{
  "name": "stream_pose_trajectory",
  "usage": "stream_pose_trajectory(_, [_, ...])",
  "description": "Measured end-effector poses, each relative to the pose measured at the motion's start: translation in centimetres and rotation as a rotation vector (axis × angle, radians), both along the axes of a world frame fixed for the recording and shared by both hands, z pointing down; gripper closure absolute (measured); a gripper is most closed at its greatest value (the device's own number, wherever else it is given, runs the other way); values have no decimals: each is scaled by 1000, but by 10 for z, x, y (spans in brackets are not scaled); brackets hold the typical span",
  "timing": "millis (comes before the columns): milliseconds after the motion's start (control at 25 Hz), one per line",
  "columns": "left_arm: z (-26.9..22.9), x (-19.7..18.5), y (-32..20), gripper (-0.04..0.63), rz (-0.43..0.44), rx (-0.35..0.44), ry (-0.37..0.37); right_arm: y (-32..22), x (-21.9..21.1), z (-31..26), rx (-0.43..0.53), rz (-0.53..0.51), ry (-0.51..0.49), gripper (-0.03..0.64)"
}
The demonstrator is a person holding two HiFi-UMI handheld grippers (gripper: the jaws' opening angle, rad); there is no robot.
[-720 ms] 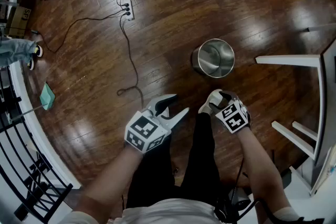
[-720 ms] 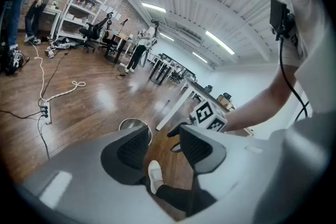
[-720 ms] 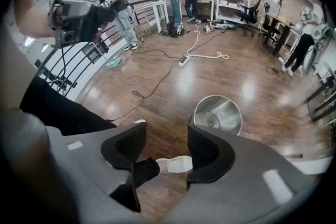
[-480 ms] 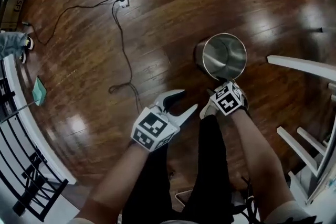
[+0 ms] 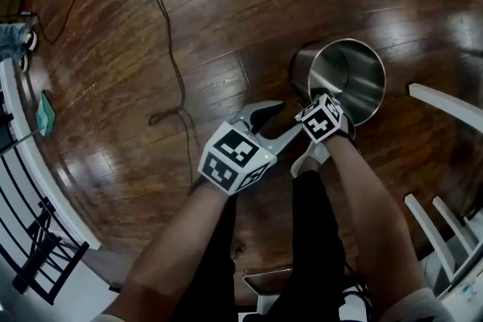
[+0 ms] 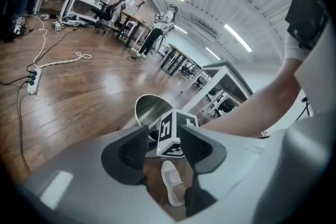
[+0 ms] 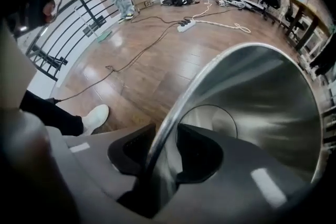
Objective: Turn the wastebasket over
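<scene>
My left gripper hangs released, jaws wide with nothing between them, just beside my right gripper. The right one is clenched on the wastebasket's near rim, one pad inside, one outside. The wastebasket leans, mouth toward me, just beyond my shoe on the floor, and a cable lies farther off to the left.

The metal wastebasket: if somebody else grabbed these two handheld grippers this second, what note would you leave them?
Left gripper: open, empty, level with the right one.
Right gripper: pointing down, jaws astride the near rim of the wastebasket, pads apparently pressing on it.
Wastebasket: on the wood floor, mouth facing up.
Done: rim gripped.
Left: turn it over so that the mouth faces down, then let go.
</scene>
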State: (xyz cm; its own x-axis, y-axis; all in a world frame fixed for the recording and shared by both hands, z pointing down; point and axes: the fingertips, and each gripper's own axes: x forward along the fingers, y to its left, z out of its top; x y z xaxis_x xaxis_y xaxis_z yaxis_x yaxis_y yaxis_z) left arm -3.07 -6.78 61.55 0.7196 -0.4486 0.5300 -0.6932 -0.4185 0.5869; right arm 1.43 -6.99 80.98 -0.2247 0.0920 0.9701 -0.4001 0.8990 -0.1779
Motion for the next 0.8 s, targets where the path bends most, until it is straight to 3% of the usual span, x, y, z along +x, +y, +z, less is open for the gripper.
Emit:
stream_pose_trajectory(40, [2, -2, 3, 413, -9, -6, 3, 1, 0, 2, 1, -17, 17, 526])
stream_pose_trajectory(200, [15, -17, 3, 413, -43, -23, 0, -6, 6, 6, 49, -5, 72, 581])
stream_pose_trajectory(360, [13, -31, 5, 413, -81, -34, 11, -19, 7, -21, 67, 37, -14, 584])
stream_pose_trajectory(520, [8, -47, 6, 413, -105, -28, -10, -44, -5, -77, 23, 176, -237, 580])
stream_pose_trajectory(800, [13, -82, 1, 413, -191, -54, -59, -54, -38, -138, -230, 369, -722, 583])
